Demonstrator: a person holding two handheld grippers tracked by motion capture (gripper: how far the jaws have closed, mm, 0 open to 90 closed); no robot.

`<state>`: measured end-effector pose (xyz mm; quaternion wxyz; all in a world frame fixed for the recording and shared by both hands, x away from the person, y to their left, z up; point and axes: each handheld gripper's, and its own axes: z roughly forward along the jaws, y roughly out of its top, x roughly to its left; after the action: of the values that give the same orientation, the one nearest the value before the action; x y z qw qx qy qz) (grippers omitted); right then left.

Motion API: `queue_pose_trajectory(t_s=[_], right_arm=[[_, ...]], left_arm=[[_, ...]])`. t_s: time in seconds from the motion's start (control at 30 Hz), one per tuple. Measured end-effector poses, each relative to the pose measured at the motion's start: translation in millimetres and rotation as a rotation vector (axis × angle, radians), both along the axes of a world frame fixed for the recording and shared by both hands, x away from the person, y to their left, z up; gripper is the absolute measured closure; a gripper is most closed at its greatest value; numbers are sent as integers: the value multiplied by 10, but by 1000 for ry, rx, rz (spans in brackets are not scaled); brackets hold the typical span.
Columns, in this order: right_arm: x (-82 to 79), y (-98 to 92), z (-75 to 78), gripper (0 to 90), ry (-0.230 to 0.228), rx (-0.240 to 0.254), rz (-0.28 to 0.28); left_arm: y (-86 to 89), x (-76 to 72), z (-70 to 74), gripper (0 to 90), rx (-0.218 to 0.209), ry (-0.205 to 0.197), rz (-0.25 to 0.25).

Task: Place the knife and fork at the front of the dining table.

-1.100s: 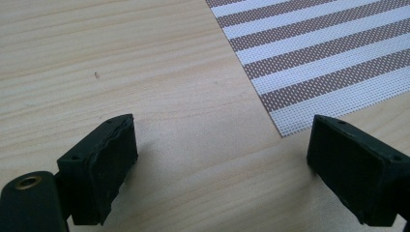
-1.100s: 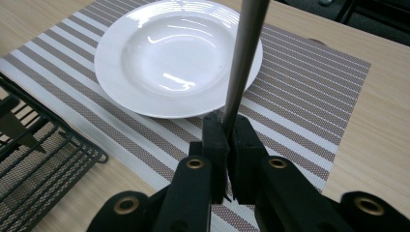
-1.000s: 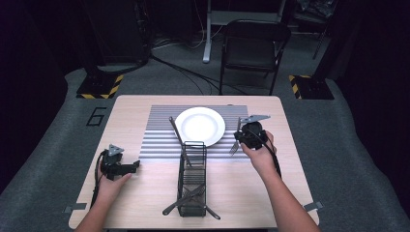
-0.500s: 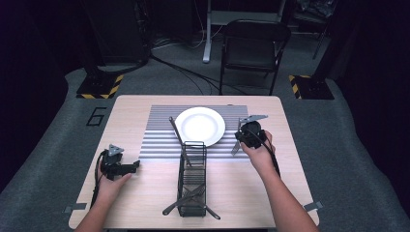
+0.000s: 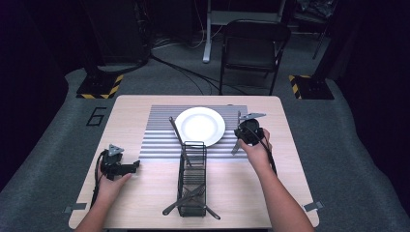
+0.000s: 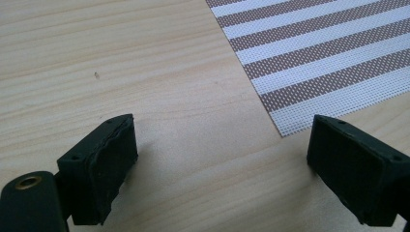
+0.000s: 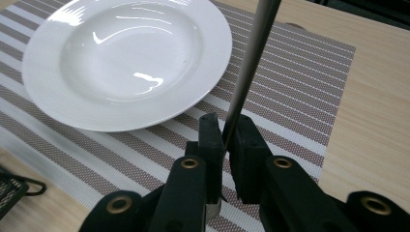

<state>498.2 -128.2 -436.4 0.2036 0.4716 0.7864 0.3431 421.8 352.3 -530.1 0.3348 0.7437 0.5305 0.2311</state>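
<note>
- Wooden table [image 5: 145,193] has a striped mat [image 5: 159,135] and white plate [image 5: 199,125].
- Right tool [image 7: 225,140] pinches a thin metal knife [image 7: 251,53]; lay it softly beside the plate.
- Left tool [image 6: 222,159] rests wide open, holding nothing.

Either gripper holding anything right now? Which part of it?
The right gripper is shut on a metal utensil, jaws clamped on its slim handle; which end that is cannot be told. The left gripper is open over bare table, holding nothing.

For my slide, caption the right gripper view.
Right claw shut on a metal utensil handle beside the white plate.
</note>
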Motion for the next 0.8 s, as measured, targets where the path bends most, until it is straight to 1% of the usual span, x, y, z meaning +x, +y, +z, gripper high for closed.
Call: queue_pose_trajectory(t_s=[0.03,0.07,0.1,0.13,0.17,0.27,0.37,0.43,0.57,0.67,0.7,0.8], right_arm=[[25,7,-27,835,-4,-8,-12],[25,7,-27,835,-4,-8,-12],[45,14,-52,834,-3,-4,-29],[45,14,-52,834,-3,-4,-29],[68,11,-77,831,-8,-5,-44],[90,-2,-100,826,-10,-5,-54],[117,-27,-134,825,-1,15,-81],[139,-42,-155,825,-7,24,-87],[185,-51,-194,828,4,54,-114],[217,-47,-212,829,7,60,-125],[238,-34,-219,829,17,59,-135],[263,-29,-228,831,18,59,-136]], left_arm=[[0,0,0,104,0,0,0],[0,0,0,104,0,0,0],[0,0,0,104,0,0,0],[0,0,0,103,0,0,0],[0,0,0,104,0,0,0],[0,0,0,104,0,0,0],[0,0,0,103,1,1,-2],[0,0,0,104,0,1,-3],[-1,0,0,104,0,1,-3],[0,0,2,104,3,3,-7],[-1,1,2,103,3,2,-7],[-2,1,2,104,2,3,-6]])
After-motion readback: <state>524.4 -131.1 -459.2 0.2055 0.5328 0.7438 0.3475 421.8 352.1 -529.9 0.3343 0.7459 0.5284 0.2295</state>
